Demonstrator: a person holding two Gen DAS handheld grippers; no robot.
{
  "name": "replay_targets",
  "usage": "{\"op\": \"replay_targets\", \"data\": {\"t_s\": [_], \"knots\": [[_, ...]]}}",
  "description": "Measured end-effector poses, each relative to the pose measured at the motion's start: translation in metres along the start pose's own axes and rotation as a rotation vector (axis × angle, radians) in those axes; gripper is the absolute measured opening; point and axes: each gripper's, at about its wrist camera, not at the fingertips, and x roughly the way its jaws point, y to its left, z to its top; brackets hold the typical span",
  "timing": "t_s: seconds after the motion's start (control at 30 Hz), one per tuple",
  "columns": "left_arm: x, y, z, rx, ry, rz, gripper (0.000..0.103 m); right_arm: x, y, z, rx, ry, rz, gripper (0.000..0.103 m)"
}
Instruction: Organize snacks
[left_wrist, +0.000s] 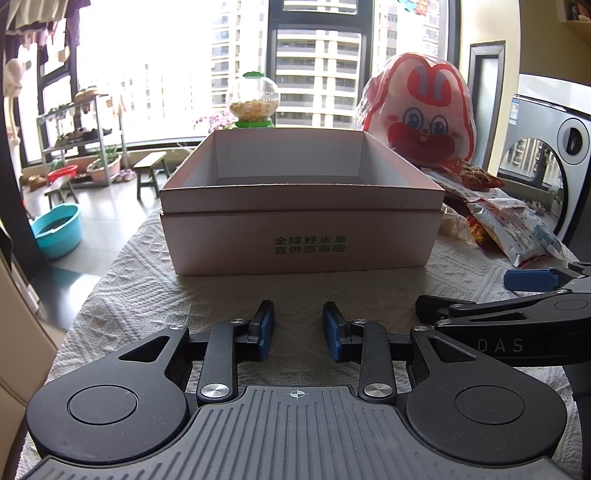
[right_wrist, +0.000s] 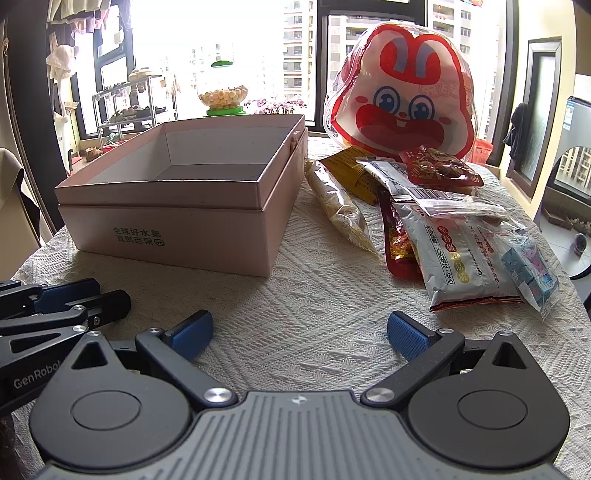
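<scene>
An open, empty pink cardboard box (left_wrist: 303, 236) (right_wrist: 177, 232) stands on the white cloth-covered table. To its right lies a pile of snack packets: a silver pouch (right_wrist: 461, 258), a red pouch (right_wrist: 397, 243), a long clear noodle packet (right_wrist: 341, 203), a yellow packet (right_wrist: 351, 170), a dark red packet (right_wrist: 439, 168) and a blue candy bag (right_wrist: 530, 267). A big red rabbit-face bag (right_wrist: 402, 99) (left_wrist: 421, 110) stands behind them. My left gripper (left_wrist: 298, 328) is partly open and empty, in front of the box. My right gripper (right_wrist: 299, 332) is wide open and empty, near the pile.
A clear candy dispenser with green base (left_wrist: 253, 99) stands behind the box. The table edge (left_wrist: 92, 291) drops off at the left to a floor with a blue basin (left_wrist: 57, 229). A washing machine (left_wrist: 554, 155) stands at the right.
</scene>
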Motion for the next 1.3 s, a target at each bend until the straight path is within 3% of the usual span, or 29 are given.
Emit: {"op": "replay_targets", "data": {"t_s": [1.3], "knots": [[0.0008, 0.0026, -0.0005, -0.001, -0.001, 0.0, 0.034, 0.0002, 0.0003, 0.0002, 0.0, 0.0, 0.0, 0.101]]}}
